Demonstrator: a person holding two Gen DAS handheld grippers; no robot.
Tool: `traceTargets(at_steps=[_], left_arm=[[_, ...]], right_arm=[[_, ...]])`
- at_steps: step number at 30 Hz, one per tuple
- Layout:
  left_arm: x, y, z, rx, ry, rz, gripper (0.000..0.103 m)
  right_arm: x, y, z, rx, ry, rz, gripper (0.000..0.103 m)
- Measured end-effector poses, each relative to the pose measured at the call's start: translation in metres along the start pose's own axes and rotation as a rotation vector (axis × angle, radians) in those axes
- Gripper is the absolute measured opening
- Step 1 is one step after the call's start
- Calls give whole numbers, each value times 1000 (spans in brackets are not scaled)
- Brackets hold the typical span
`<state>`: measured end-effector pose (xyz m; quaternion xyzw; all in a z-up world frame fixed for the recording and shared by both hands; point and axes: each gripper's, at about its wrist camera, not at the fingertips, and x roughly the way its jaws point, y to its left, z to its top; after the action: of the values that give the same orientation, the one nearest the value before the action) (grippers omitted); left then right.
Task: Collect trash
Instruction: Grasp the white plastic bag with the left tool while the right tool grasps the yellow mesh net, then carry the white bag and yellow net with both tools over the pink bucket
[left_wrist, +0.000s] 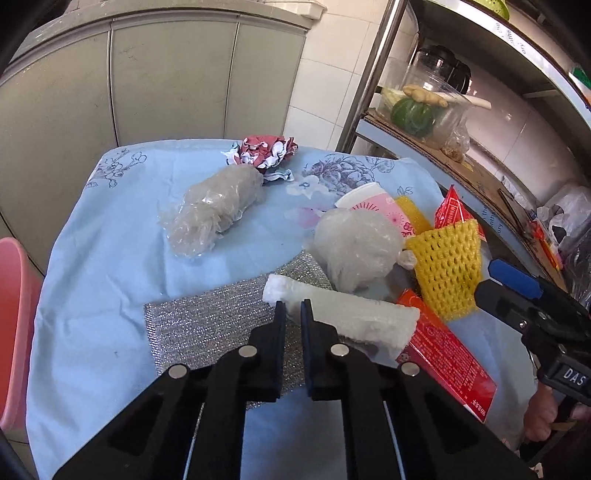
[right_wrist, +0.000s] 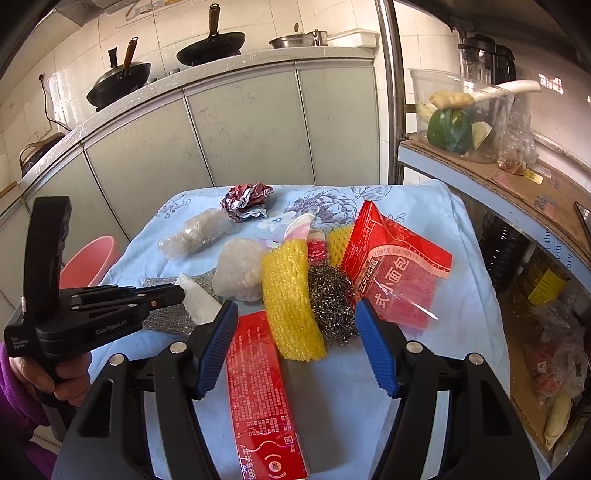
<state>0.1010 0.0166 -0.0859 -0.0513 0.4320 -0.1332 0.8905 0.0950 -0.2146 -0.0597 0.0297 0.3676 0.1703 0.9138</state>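
Note:
Trash lies scattered on a table under a blue floral cloth (left_wrist: 110, 240). My left gripper (left_wrist: 293, 308) is shut on one end of a white foam roll (left_wrist: 354, 321) that lies over a silver scouring cloth (left_wrist: 207, 325). The right wrist view shows it (right_wrist: 177, 291) pinching that roll (right_wrist: 201, 301) from the left. My right gripper (right_wrist: 295, 314) stands open just above the cloth. A yellow foam net (right_wrist: 291, 299) and a steel wool ball (right_wrist: 332, 306) lie between its blue pads, and a red box (right_wrist: 258, 387) sits under its left finger.
Further back lie a clear plastic bundle (left_wrist: 214, 214), a crumpled red-and-white wrapper (left_wrist: 266, 149), a white bag ball (left_wrist: 354, 251), a pink cup (left_wrist: 373, 206) and a red snack packet (right_wrist: 395, 269). A pink bin (left_wrist: 14, 314) stands left of the table. A metal shelf (left_wrist: 461, 162) crowds the right.

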Motion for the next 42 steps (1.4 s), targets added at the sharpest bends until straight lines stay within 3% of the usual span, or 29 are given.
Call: traceTargets(at_steps=[1,3,5,11,14,16,22,29,31,34,42], left_arm=[[-3,-2,-1,6,-8,-5,0],[-9,-5,-3,17,-25,-9,0],[-15,-6,-4,19,-37,-13,0],[-30,-9,2,1,-70,-56,0],[-30,-21,13,16,-92,-61,12],[-25,-29,20,20,-92,-68,35],[6,-51,34,63,-43,-53,41],[34,-63,31,129,-14,45,38],[33,-63,30,133,-14,41,20],[24,-61,27,126,-36,43,9],[-32,-51,24,61,-140,-1,7]], right_arm=[[1,0,0,1,3,1,67],[4,0,0,1,10,2,66],[9,0,-1,1,34,6,56],[16,4,-4,-13,51,-2,49],[20,4,-4,-15,71,-7,33],[23,2,-4,-5,87,-3,19],[18,-5,-6,24,75,23,10],[2,-12,-6,53,40,33,10],[-1,-12,-6,55,37,34,10],[-5,-12,-8,57,30,34,10],[-28,2,-3,29,-22,42,10]])
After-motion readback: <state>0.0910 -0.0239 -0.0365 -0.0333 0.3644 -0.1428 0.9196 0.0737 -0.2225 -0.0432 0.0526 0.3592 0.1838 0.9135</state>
